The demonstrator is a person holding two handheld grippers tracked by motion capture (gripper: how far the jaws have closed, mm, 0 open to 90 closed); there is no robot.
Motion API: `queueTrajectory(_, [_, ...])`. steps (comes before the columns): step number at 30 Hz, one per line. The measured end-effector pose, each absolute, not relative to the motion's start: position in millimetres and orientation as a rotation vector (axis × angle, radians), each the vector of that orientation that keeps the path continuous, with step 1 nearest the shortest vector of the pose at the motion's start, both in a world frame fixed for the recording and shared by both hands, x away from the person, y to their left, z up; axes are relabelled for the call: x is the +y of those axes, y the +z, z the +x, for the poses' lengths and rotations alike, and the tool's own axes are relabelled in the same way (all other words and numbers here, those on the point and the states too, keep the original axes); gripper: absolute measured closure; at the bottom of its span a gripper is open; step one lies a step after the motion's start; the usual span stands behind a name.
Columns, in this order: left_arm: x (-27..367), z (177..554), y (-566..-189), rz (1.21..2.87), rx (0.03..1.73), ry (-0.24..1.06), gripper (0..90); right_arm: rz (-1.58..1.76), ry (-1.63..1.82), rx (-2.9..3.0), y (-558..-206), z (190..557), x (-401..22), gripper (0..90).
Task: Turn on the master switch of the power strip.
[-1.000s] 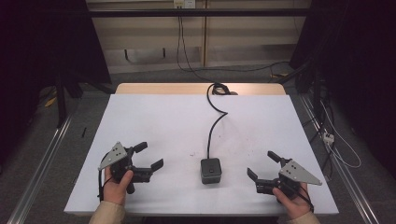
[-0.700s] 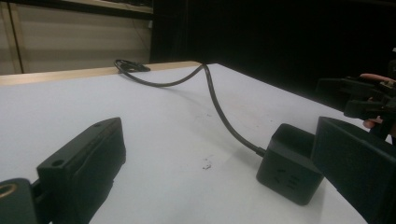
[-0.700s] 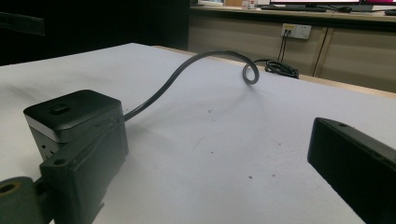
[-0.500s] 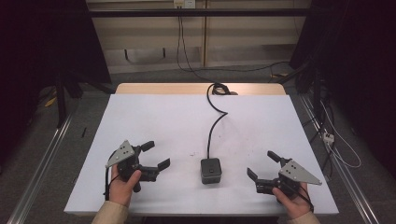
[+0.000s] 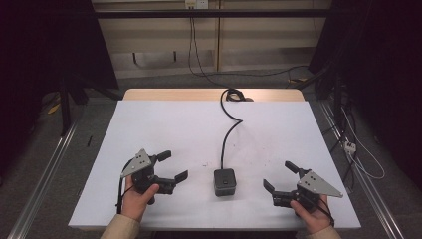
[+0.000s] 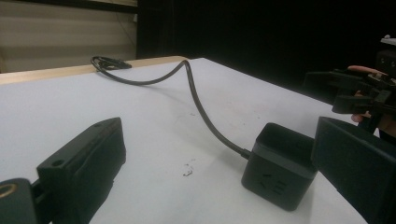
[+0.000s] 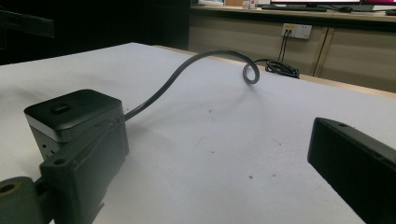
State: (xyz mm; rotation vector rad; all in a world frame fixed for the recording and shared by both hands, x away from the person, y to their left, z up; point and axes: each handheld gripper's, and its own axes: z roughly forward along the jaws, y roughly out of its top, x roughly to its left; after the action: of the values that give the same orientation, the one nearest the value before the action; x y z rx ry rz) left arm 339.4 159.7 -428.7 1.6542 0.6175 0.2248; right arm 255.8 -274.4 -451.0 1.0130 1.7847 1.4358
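White counter is sitting in a dim room, bare except for 1 black power cube near the front edge, between both tools. Its cable is running back to a coil at the far edge, likely to a wall outlet, though that end is too small to confirm. Left hand-held gripper is hovering beside the cube, jaws wide apart, nothing held. Right hand-held gripper is mirroring it, jaws also apart, angled at the cube, probably for a 2-sided pickup.
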Motion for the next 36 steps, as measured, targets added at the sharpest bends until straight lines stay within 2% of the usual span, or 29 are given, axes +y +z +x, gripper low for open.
queueTrajectory(36, [132.8, 343.3, -421.5, 1.653, 0.588, 0.178, 2.6, 1.012, 1.440, 1.790, -450.9, 255.7, -274.6, 3.3])
